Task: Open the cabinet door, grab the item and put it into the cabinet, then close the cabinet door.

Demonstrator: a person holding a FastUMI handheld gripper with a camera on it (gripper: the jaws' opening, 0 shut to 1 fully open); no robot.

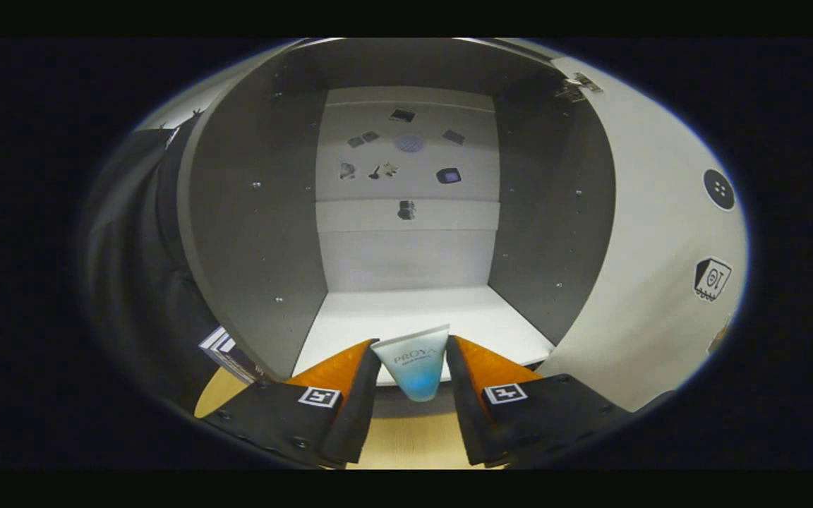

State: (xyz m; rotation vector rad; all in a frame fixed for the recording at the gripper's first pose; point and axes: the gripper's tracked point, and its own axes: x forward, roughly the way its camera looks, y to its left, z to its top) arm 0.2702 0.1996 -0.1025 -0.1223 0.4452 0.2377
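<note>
Between the two fingers of my gripper (411, 367) sits the item, a pale tube (413, 367) with a blue lower end, held upright with its flat crimped end on top. Both fingers press against its sides, so I am clenched on it, and it hangs just at the front lip of the cabinet floor (406, 310), not yet inside. Beyond it the cabinet (251, 233) stands open: white floor, grey side walls, and a pale back panel (406, 169) carrying a scatter of small dark stickers or fittings I cannot make out. The cabinet door (660, 268) is swung wide on my right, with its hinge (576, 86) up at the top corner. Below my fingers I see a strip of wooden tabletop (406, 441).

I judge the step in hand to be the carry-in. To do it well I would push straight forward along the middle of the opening, keeping clear of both side walls, and lift a little so the tube's lower end clears the floor edge. I would set it down well back from the lip, so the door can shut without touching it, and only then let go
</note>
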